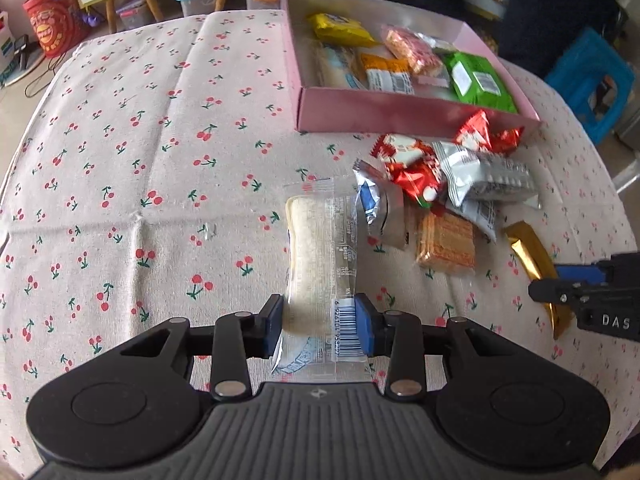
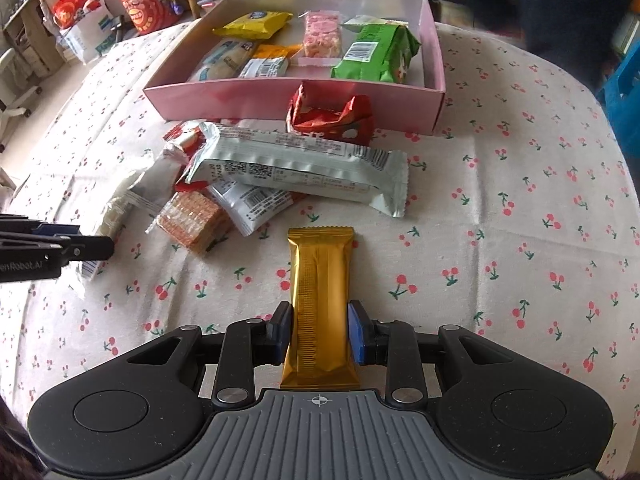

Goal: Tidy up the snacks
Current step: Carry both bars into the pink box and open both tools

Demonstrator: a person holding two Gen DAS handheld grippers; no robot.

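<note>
Left wrist view: a clear-wrapped pastry [image 1: 320,256] is clamped by the left gripper [image 1: 319,326]; a gold bar [image 2: 320,300] is pinched by the right gripper [image 2: 320,330], near the pink box [image 2: 280,100].

- Left gripper [image 1: 319,326]: black plastic body, two rounded lobes, each with a shallow circular recess.
- Grey ribbed panel between the lobes, small crosshair mark near its top edge.
- Black linkage bars fastened with round silver pivot pins; triangular cut-outs in the outer arms.
- Blue rectangular pads [image 1: 365,325] on black finger blocks.
- Right gripper [image 2: 320,334]: same build, with black lobes, grey ribbed centre with crosshair, silver pins, blue pads [image 2: 356,334].
- Seen from the side in the opposite camera: black bars with small screws, a blue strip, white lettering "DAS" on one and "enRobot.AI" on the other.
</note>
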